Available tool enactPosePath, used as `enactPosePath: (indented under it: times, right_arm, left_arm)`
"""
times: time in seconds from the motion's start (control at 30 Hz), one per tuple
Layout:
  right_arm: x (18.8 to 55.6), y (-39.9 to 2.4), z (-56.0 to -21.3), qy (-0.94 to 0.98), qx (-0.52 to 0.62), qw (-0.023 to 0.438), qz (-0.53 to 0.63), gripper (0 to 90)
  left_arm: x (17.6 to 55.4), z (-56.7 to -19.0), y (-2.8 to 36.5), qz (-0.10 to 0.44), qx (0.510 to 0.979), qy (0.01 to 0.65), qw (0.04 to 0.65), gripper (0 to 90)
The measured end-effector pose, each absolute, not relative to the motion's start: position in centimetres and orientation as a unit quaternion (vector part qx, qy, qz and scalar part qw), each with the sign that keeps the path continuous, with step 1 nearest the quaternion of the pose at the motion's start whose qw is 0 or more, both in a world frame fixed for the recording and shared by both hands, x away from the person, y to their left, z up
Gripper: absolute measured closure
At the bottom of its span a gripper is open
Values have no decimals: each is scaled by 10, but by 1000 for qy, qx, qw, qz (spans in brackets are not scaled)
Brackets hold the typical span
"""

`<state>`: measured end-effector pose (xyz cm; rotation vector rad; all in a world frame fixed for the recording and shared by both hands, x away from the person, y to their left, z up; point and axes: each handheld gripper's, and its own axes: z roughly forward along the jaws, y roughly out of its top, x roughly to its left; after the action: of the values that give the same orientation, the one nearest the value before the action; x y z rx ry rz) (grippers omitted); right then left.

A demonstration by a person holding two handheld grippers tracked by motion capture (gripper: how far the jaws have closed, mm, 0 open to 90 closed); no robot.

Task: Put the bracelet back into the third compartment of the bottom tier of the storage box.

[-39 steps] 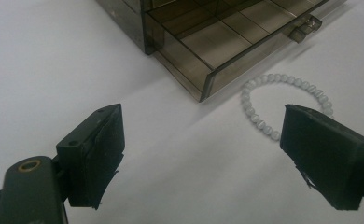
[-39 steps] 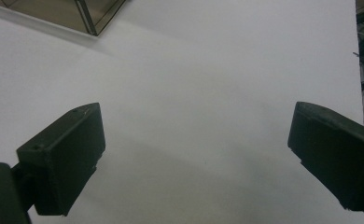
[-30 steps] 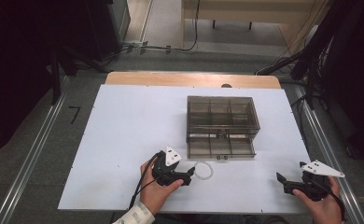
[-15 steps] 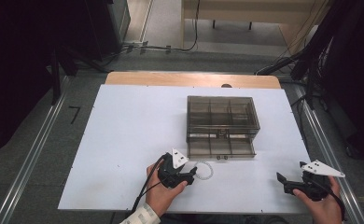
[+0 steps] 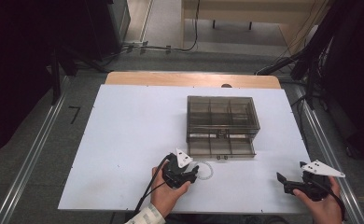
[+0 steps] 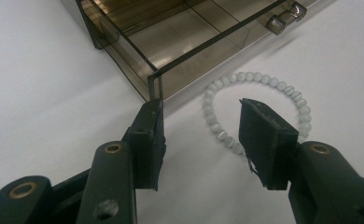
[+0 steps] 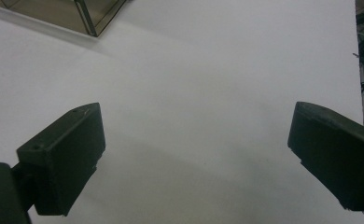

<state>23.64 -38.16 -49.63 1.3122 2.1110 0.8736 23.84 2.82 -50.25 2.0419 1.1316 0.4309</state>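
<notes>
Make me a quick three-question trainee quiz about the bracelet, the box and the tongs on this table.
1. True or false: the left tongs already pinch the bead bracelet.
2. The bracelet lies: A) inside the smoky plastic box, B) on the white tabletop beside it, C) between the right tongs.
3. The right tongs stand ____.

Key: 1 false, the jaws have been closing but the pads are not pressing on it; 2 B; 3 open.

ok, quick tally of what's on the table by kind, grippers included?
Smoky clear compartment box: 1
Pale bead bracelet: 1
Handheld grippers: 2, left gripper over the bracelet with its jaws just closing and not yet pressing on it, right gripper open over bare table
Total: 4
</notes>
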Motion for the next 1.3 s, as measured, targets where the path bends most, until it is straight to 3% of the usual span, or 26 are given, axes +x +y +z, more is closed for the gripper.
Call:
enactPosePath:
  times: [0.9,1.13,1.3]
  right_arm:
    - [237,-382,-496,776,481,251,322,25]
    - [237,-381,-496,777,480,252,322,25]
    - [237,-381,-496,777,480,252,321,25]
  left_arm:
    - [242,-508,17,183,810,430,354,717]
    - [240,-509,14,189,816,418,353,813]
    - [239,-509,12,197,818,412,350,824]
